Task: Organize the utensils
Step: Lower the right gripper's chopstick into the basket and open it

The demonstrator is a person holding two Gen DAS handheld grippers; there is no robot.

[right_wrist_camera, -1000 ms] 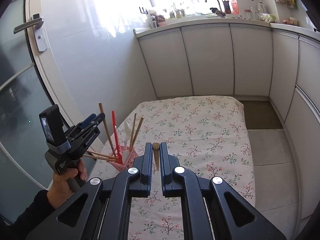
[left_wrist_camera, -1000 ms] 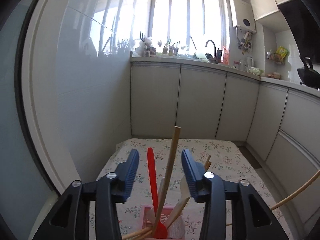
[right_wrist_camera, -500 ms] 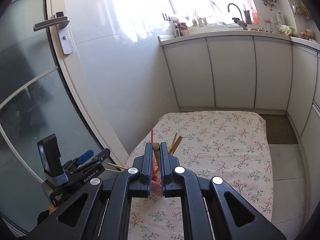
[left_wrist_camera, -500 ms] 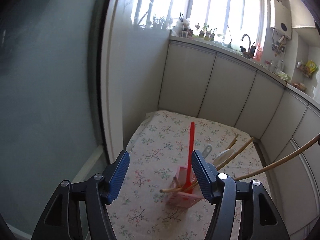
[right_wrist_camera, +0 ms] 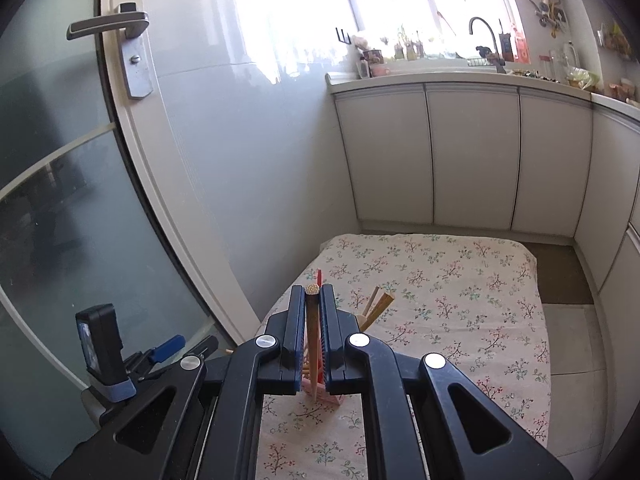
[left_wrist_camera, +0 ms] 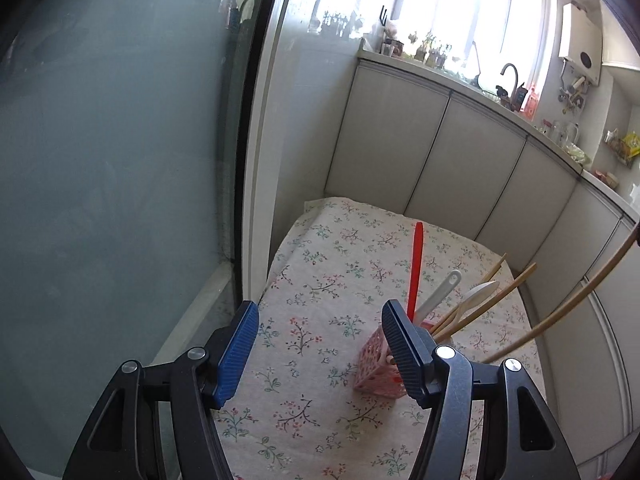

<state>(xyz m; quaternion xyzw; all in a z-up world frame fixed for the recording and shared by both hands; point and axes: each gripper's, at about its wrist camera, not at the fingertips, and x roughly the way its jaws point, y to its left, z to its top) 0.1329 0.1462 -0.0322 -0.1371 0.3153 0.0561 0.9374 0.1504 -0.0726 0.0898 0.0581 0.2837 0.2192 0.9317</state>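
Observation:
A pink slotted holder (left_wrist_camera: pixel 376 364) stands on the flower-patterned tablecloth (left_wrist_camera: pixel 320 264). In it are a red utensil (left_wrist_camera: pixel 416 264), white spoons (left_wrist_camera: pixel 440 292) and wooden chopsticks (left_wrist_camera: pixel 492 296). My left gripper (left_wrist_camera: pixel 316 340) is open and empty, with the holder just behind its right finger. My right gripper (right_wrist_camera: pixel 312 336) is shut on a long wooden chopstick (right_wrist_camera: pixel 312 320), held above the holder (right_wrist_camera: pixel 324 398), which it mostly hides. That chopstick (left_wrist_camera: pixel 568 308) slants in from the right in the left wrist view. The left gripper (right_wrist_camera: pixel 182 347) shows low at the left in the right wrist view.
A frosted glass door (right_wrist_camera: pixel 60 220) with a metal handle (right_wrist_camera: pixel 108 28) runs close along the table's left side. White cabinets (right_wrist_camera: pixel 472 160) under a worktop with a tap (right_wrist_camera: pixel 484 36) stand behind. Tiled floor (right_wrist_camera: pixel 572 340) lies to the right.
My left gripper has widened and drawn back to the left, so the holder's utensils are no longer between its fingers. My right gripper has carried the chopstick left, over the holder.

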